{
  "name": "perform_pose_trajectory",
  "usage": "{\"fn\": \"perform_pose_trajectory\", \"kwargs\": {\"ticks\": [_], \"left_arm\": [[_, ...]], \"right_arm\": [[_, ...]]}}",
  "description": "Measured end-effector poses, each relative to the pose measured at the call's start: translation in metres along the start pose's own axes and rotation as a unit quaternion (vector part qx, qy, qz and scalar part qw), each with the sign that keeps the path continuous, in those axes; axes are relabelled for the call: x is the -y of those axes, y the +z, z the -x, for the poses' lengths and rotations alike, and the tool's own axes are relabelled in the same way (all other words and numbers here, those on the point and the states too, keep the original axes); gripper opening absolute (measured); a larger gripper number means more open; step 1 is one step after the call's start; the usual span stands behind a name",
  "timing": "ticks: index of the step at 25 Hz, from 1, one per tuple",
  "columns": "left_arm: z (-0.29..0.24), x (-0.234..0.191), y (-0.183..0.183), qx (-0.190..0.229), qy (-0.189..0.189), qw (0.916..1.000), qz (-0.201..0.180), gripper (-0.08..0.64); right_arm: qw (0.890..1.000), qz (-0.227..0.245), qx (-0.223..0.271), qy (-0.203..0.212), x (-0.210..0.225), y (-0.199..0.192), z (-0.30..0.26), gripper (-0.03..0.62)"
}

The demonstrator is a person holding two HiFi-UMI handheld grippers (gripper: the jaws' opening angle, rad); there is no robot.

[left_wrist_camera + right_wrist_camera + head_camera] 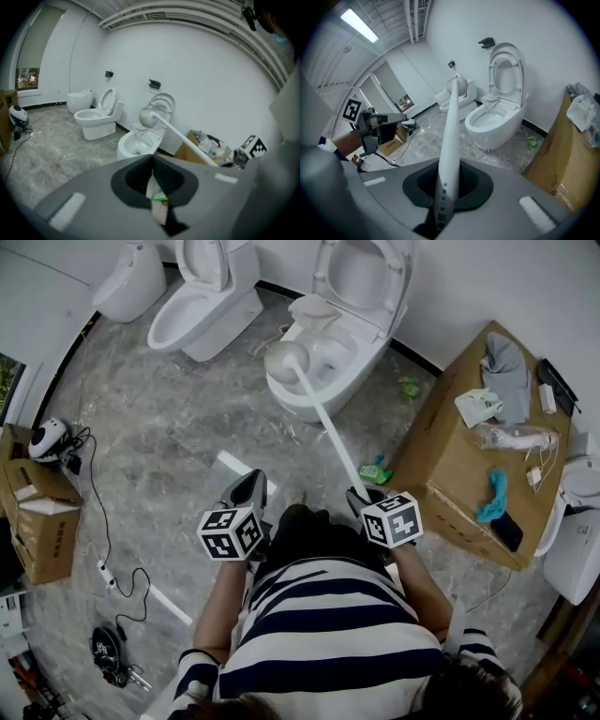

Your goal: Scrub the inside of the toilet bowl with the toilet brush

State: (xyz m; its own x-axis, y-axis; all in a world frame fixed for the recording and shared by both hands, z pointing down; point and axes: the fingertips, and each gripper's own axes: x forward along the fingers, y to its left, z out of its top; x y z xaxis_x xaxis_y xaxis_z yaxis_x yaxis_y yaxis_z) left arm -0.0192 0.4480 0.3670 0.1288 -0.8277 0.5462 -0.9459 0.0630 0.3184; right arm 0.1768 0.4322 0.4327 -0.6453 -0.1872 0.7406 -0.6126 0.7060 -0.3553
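A white toilet [284,396] with its lid raised stands ahead of me, also in the left gripper view [129,146] and the right gripper view [501,131]. My right gripper [362,495] [449,174] is shut on the long white handle of the toilet brush [330,427] [450,136]. The brush's round head [281,357] [147,117] hangs over the bowl's left rim, above the bowl, not down inside it. My left gripper [247,487] [152,159] is shut with nothing in it, held left of the handle.
Two more toilets [202,310] [131,282] stand at the back left. A cardboard box [459,474] carrying cloths and small items sits at the right. Green litter [375,470] lies by it. Boxes [37,521] and cables [103,559] are on the floor at the left.
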Motion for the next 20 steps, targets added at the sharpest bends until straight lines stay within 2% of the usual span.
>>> {"fn": "perform_pose_trajectory", "kwargs": {"ticks": [5,14,20], "left_arm": [[-0.027,-0.02,0.023,-0.011,-0.02,0.9997,-0.002,0.0],[-0.064,-0.076,0.063,-0.033,-0.049,0.9982,-0.007,0.0],[-0.084,-0.112,0.078,-0.048,-0.06,0.9969,-0.016,0.0]], "right_arm": [[1.0,-0.018,-0.014,-0.008,0.004,0.026,-0.023,0.034],[0.999,-0.022,-0.038,-0.026,-0.004,0.083,-0.076,0.034],[0.997,-0.045,-0.048,-0.041,-0.004,0.103,-0.102,0.034]]}}
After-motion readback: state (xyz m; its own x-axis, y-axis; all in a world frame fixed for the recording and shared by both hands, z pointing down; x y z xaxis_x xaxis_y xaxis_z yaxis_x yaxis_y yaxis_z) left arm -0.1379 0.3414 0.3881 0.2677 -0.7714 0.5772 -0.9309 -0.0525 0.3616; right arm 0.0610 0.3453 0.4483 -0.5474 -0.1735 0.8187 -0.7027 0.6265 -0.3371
